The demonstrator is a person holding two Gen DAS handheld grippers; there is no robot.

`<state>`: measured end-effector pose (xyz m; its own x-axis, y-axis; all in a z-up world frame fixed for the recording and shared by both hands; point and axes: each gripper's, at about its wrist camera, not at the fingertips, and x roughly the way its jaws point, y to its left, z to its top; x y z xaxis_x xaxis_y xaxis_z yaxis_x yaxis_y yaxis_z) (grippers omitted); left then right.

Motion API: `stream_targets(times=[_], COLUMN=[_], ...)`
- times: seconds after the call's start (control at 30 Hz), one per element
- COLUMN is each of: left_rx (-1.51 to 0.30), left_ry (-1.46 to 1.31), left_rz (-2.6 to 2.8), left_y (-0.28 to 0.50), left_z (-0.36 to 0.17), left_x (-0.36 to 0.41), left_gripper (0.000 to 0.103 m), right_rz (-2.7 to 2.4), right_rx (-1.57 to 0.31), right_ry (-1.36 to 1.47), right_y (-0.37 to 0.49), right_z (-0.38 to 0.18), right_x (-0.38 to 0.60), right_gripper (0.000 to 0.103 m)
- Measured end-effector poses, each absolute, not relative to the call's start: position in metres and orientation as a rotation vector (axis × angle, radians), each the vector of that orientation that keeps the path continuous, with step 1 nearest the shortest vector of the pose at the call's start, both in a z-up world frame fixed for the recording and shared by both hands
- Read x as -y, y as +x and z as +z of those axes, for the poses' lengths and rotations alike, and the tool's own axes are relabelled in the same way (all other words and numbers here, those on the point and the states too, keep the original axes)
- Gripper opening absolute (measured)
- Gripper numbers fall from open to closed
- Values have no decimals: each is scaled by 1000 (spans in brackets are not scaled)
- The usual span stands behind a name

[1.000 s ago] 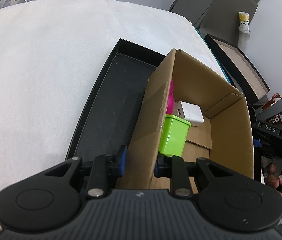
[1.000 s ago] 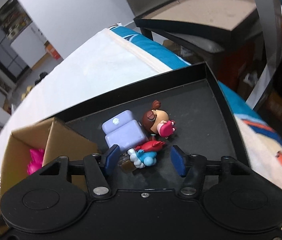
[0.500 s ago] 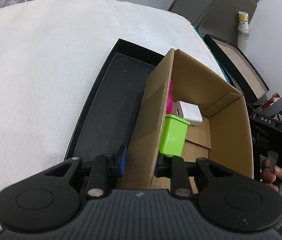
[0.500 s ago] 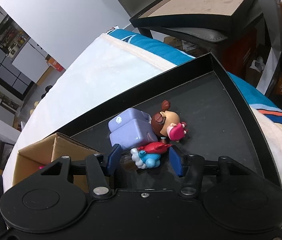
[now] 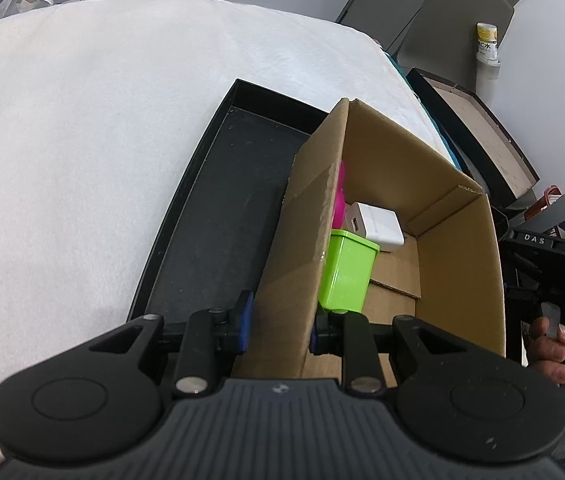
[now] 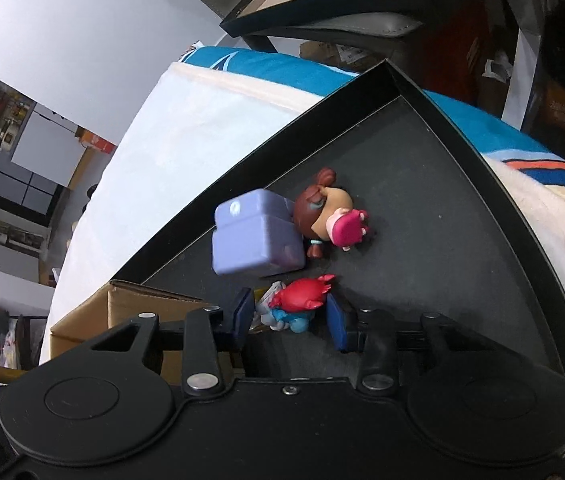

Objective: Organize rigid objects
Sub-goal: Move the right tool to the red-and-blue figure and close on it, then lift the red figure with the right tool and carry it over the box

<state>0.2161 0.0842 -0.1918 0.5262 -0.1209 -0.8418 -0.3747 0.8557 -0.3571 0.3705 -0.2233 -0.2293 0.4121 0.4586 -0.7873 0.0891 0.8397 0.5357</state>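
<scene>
Left gripper [image 5: 278, 322]: clamped on the near wall of the cardboard box [image 5: 458, 248], one blue pad outside the wall, the other inside.
Cardboard box: open-topped, standing in the black tray [image 5: 218, 208], directly ahead of the left gripper's fingers.
Box contents: a lime-green container [image 5: 346, 272] just beyond the inner finger; past it a white charger block [image 5: 376, 224]; a pink item [image 5: 338, 200] against the held wall, mostly hidden.
Black tray: its bare floor runs ahead and to the left of the left gripper, on a white cloth [image 5: 82, 140].
Right gripper [image 6: 289, 315]: partly open, its blue pads on either side of the red and blue toy [image 6: 298, 304]; whether the pads touch it cannot be told.
Red and blue toy: lying on the tray floor [image 6: 422, 220] between the right gripper's fingers.
Lilac block [image 6: 254, 240]: ahead of the right gripper, slightly left, just past the toy.
Brown-haired doll figure [image 6: 328, 214]: on its side, touching the lilac block's right side.
Box corner [image 6: 130, 308]: low and to the left of the right gripper.
</scene>
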Motion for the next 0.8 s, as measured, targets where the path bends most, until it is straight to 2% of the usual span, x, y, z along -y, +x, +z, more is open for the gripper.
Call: stream_targets(times=[0.17,0.37,0.43,0.8], left_rx=[-1018,-1020,-1018,-1017], left_ry=[-545,-550,-554,-565], left_rz=[160,157,157,151], left_y=[216,216,216,214], left_z=[-192,-191,-191,-192], left_x=[-84,-85,-85,-88], left_gripper=[25,25,25,25], right_rz=[211,148,127,115], right_rx=[-1152,-1191,-1202,-1222], right_ry=[569,469,436,373], right_y=[377,382,383,373], right_z=[-229,-225,-225,-213], right_x=[221,207,205,200], right_gripper=[39,31,22,20])
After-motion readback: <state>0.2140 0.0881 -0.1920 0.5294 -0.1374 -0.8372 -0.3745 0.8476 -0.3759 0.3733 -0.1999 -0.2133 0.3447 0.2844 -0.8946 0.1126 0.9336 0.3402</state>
